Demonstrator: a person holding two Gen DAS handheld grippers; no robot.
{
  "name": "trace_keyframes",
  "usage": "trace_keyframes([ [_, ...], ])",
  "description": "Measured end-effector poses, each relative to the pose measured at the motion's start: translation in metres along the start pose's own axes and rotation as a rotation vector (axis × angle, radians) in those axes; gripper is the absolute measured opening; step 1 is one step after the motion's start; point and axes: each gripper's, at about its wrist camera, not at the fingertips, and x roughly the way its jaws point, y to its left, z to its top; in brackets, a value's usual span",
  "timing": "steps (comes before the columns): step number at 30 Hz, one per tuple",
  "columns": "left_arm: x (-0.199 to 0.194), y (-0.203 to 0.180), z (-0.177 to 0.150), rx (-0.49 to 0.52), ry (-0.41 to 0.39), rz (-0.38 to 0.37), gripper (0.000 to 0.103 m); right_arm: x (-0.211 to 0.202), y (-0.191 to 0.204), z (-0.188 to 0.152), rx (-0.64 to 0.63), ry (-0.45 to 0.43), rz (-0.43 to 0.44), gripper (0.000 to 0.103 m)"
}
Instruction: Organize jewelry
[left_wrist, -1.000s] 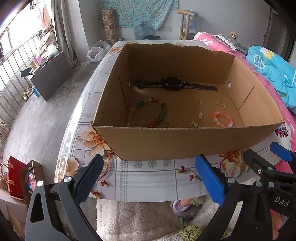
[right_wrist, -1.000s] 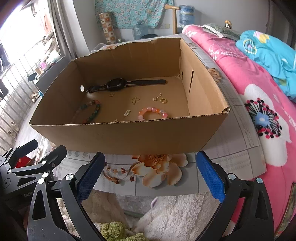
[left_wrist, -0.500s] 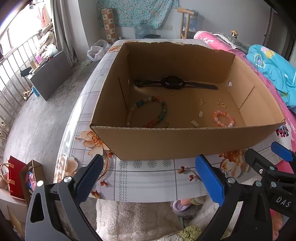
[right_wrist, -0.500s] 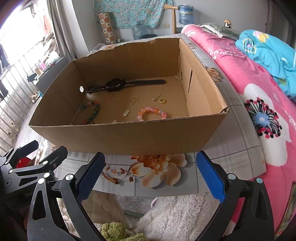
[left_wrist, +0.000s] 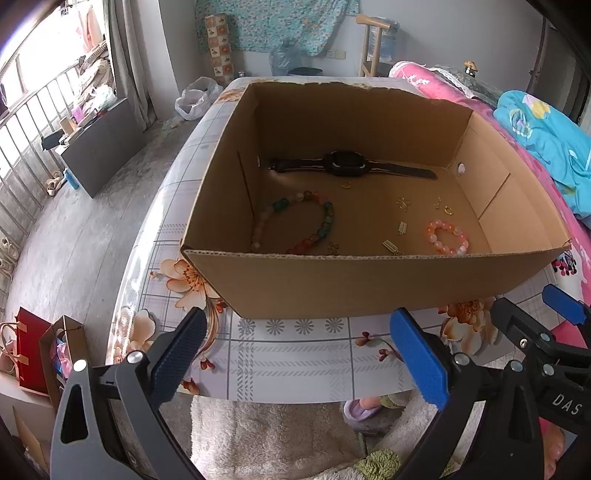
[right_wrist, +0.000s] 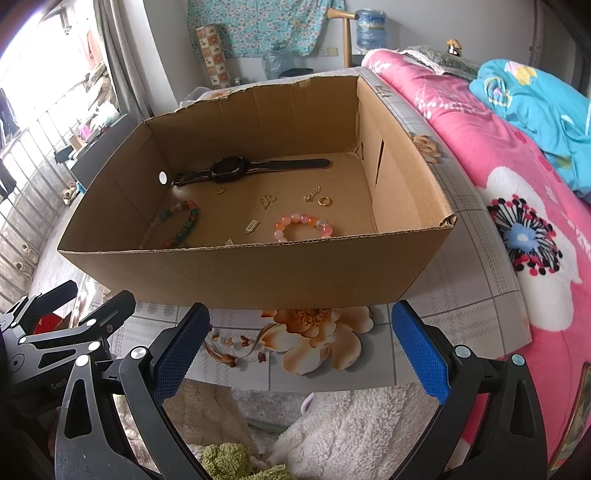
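Facing cardboard box (left_wrist: 369, 280) near wall, jewelry inside, both jaws spread, bed (right_wrist: 517, 206) alongside

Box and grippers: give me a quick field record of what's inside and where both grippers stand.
box: open cardboard box on floral table
watch: black watch flat along the far wall
large bracelet: multicolour beads, left side of floor
small bracelet: pink beads, right side near front wall
small pieces: gold ring and several small gold bits scattered mid-floor
left gripper: open, empty, in front of box
right gripper: open, empty, in front of box
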Motion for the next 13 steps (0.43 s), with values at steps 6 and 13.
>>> trace_keyframes([
  [6, 0.0002, 0.0010, 0.0006, -0.003, -0.001, 0.000, 0.097, 0.0000, 0.0005, 0.0003, 0.001, 0.000, -0.002, 0.095],
  [13, 0.0009, 0.0024, 0.0003, -0.006, 0.001, -0.002, 0.097, -0.0003, -0.0003, 0.0007, 0.001, 0.000, -0.002, 0.095],
])
